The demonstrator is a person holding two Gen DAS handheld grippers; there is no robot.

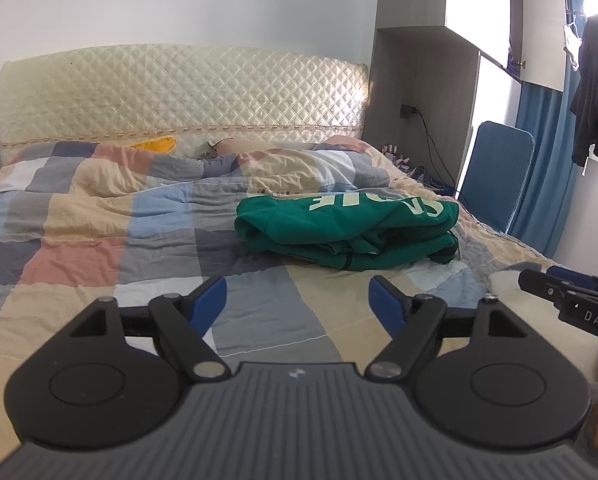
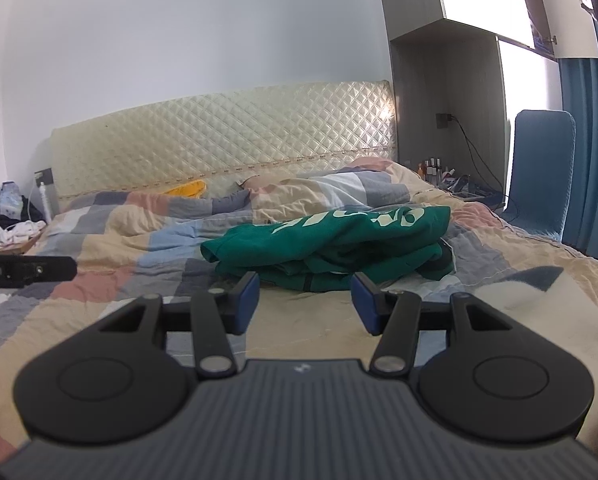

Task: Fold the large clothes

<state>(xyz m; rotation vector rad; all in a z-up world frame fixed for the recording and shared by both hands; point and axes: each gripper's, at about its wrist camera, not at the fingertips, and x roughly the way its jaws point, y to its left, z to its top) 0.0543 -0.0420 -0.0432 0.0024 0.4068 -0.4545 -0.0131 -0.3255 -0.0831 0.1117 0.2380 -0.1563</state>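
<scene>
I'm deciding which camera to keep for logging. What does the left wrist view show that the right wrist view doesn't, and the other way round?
Only the left wrist view shows the dark garment on a hanger by the window.
Only the right wrist view shows the heap of clothes beside the bed's far left corner.
Both show the roughly folded green sweatshirt on the patchwork quilt, the quilted headboard, the blue chair, and open, empty fingers.

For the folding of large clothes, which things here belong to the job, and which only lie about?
Belong to the job:
- green sweatshirt, lying bunched on the bed
- left gripper, open, empty
- right gripper, open, empty

Only lying about:
- checked quilt
- yellow item by the headboard
- blue chair
- dark hanging garment
</scene>
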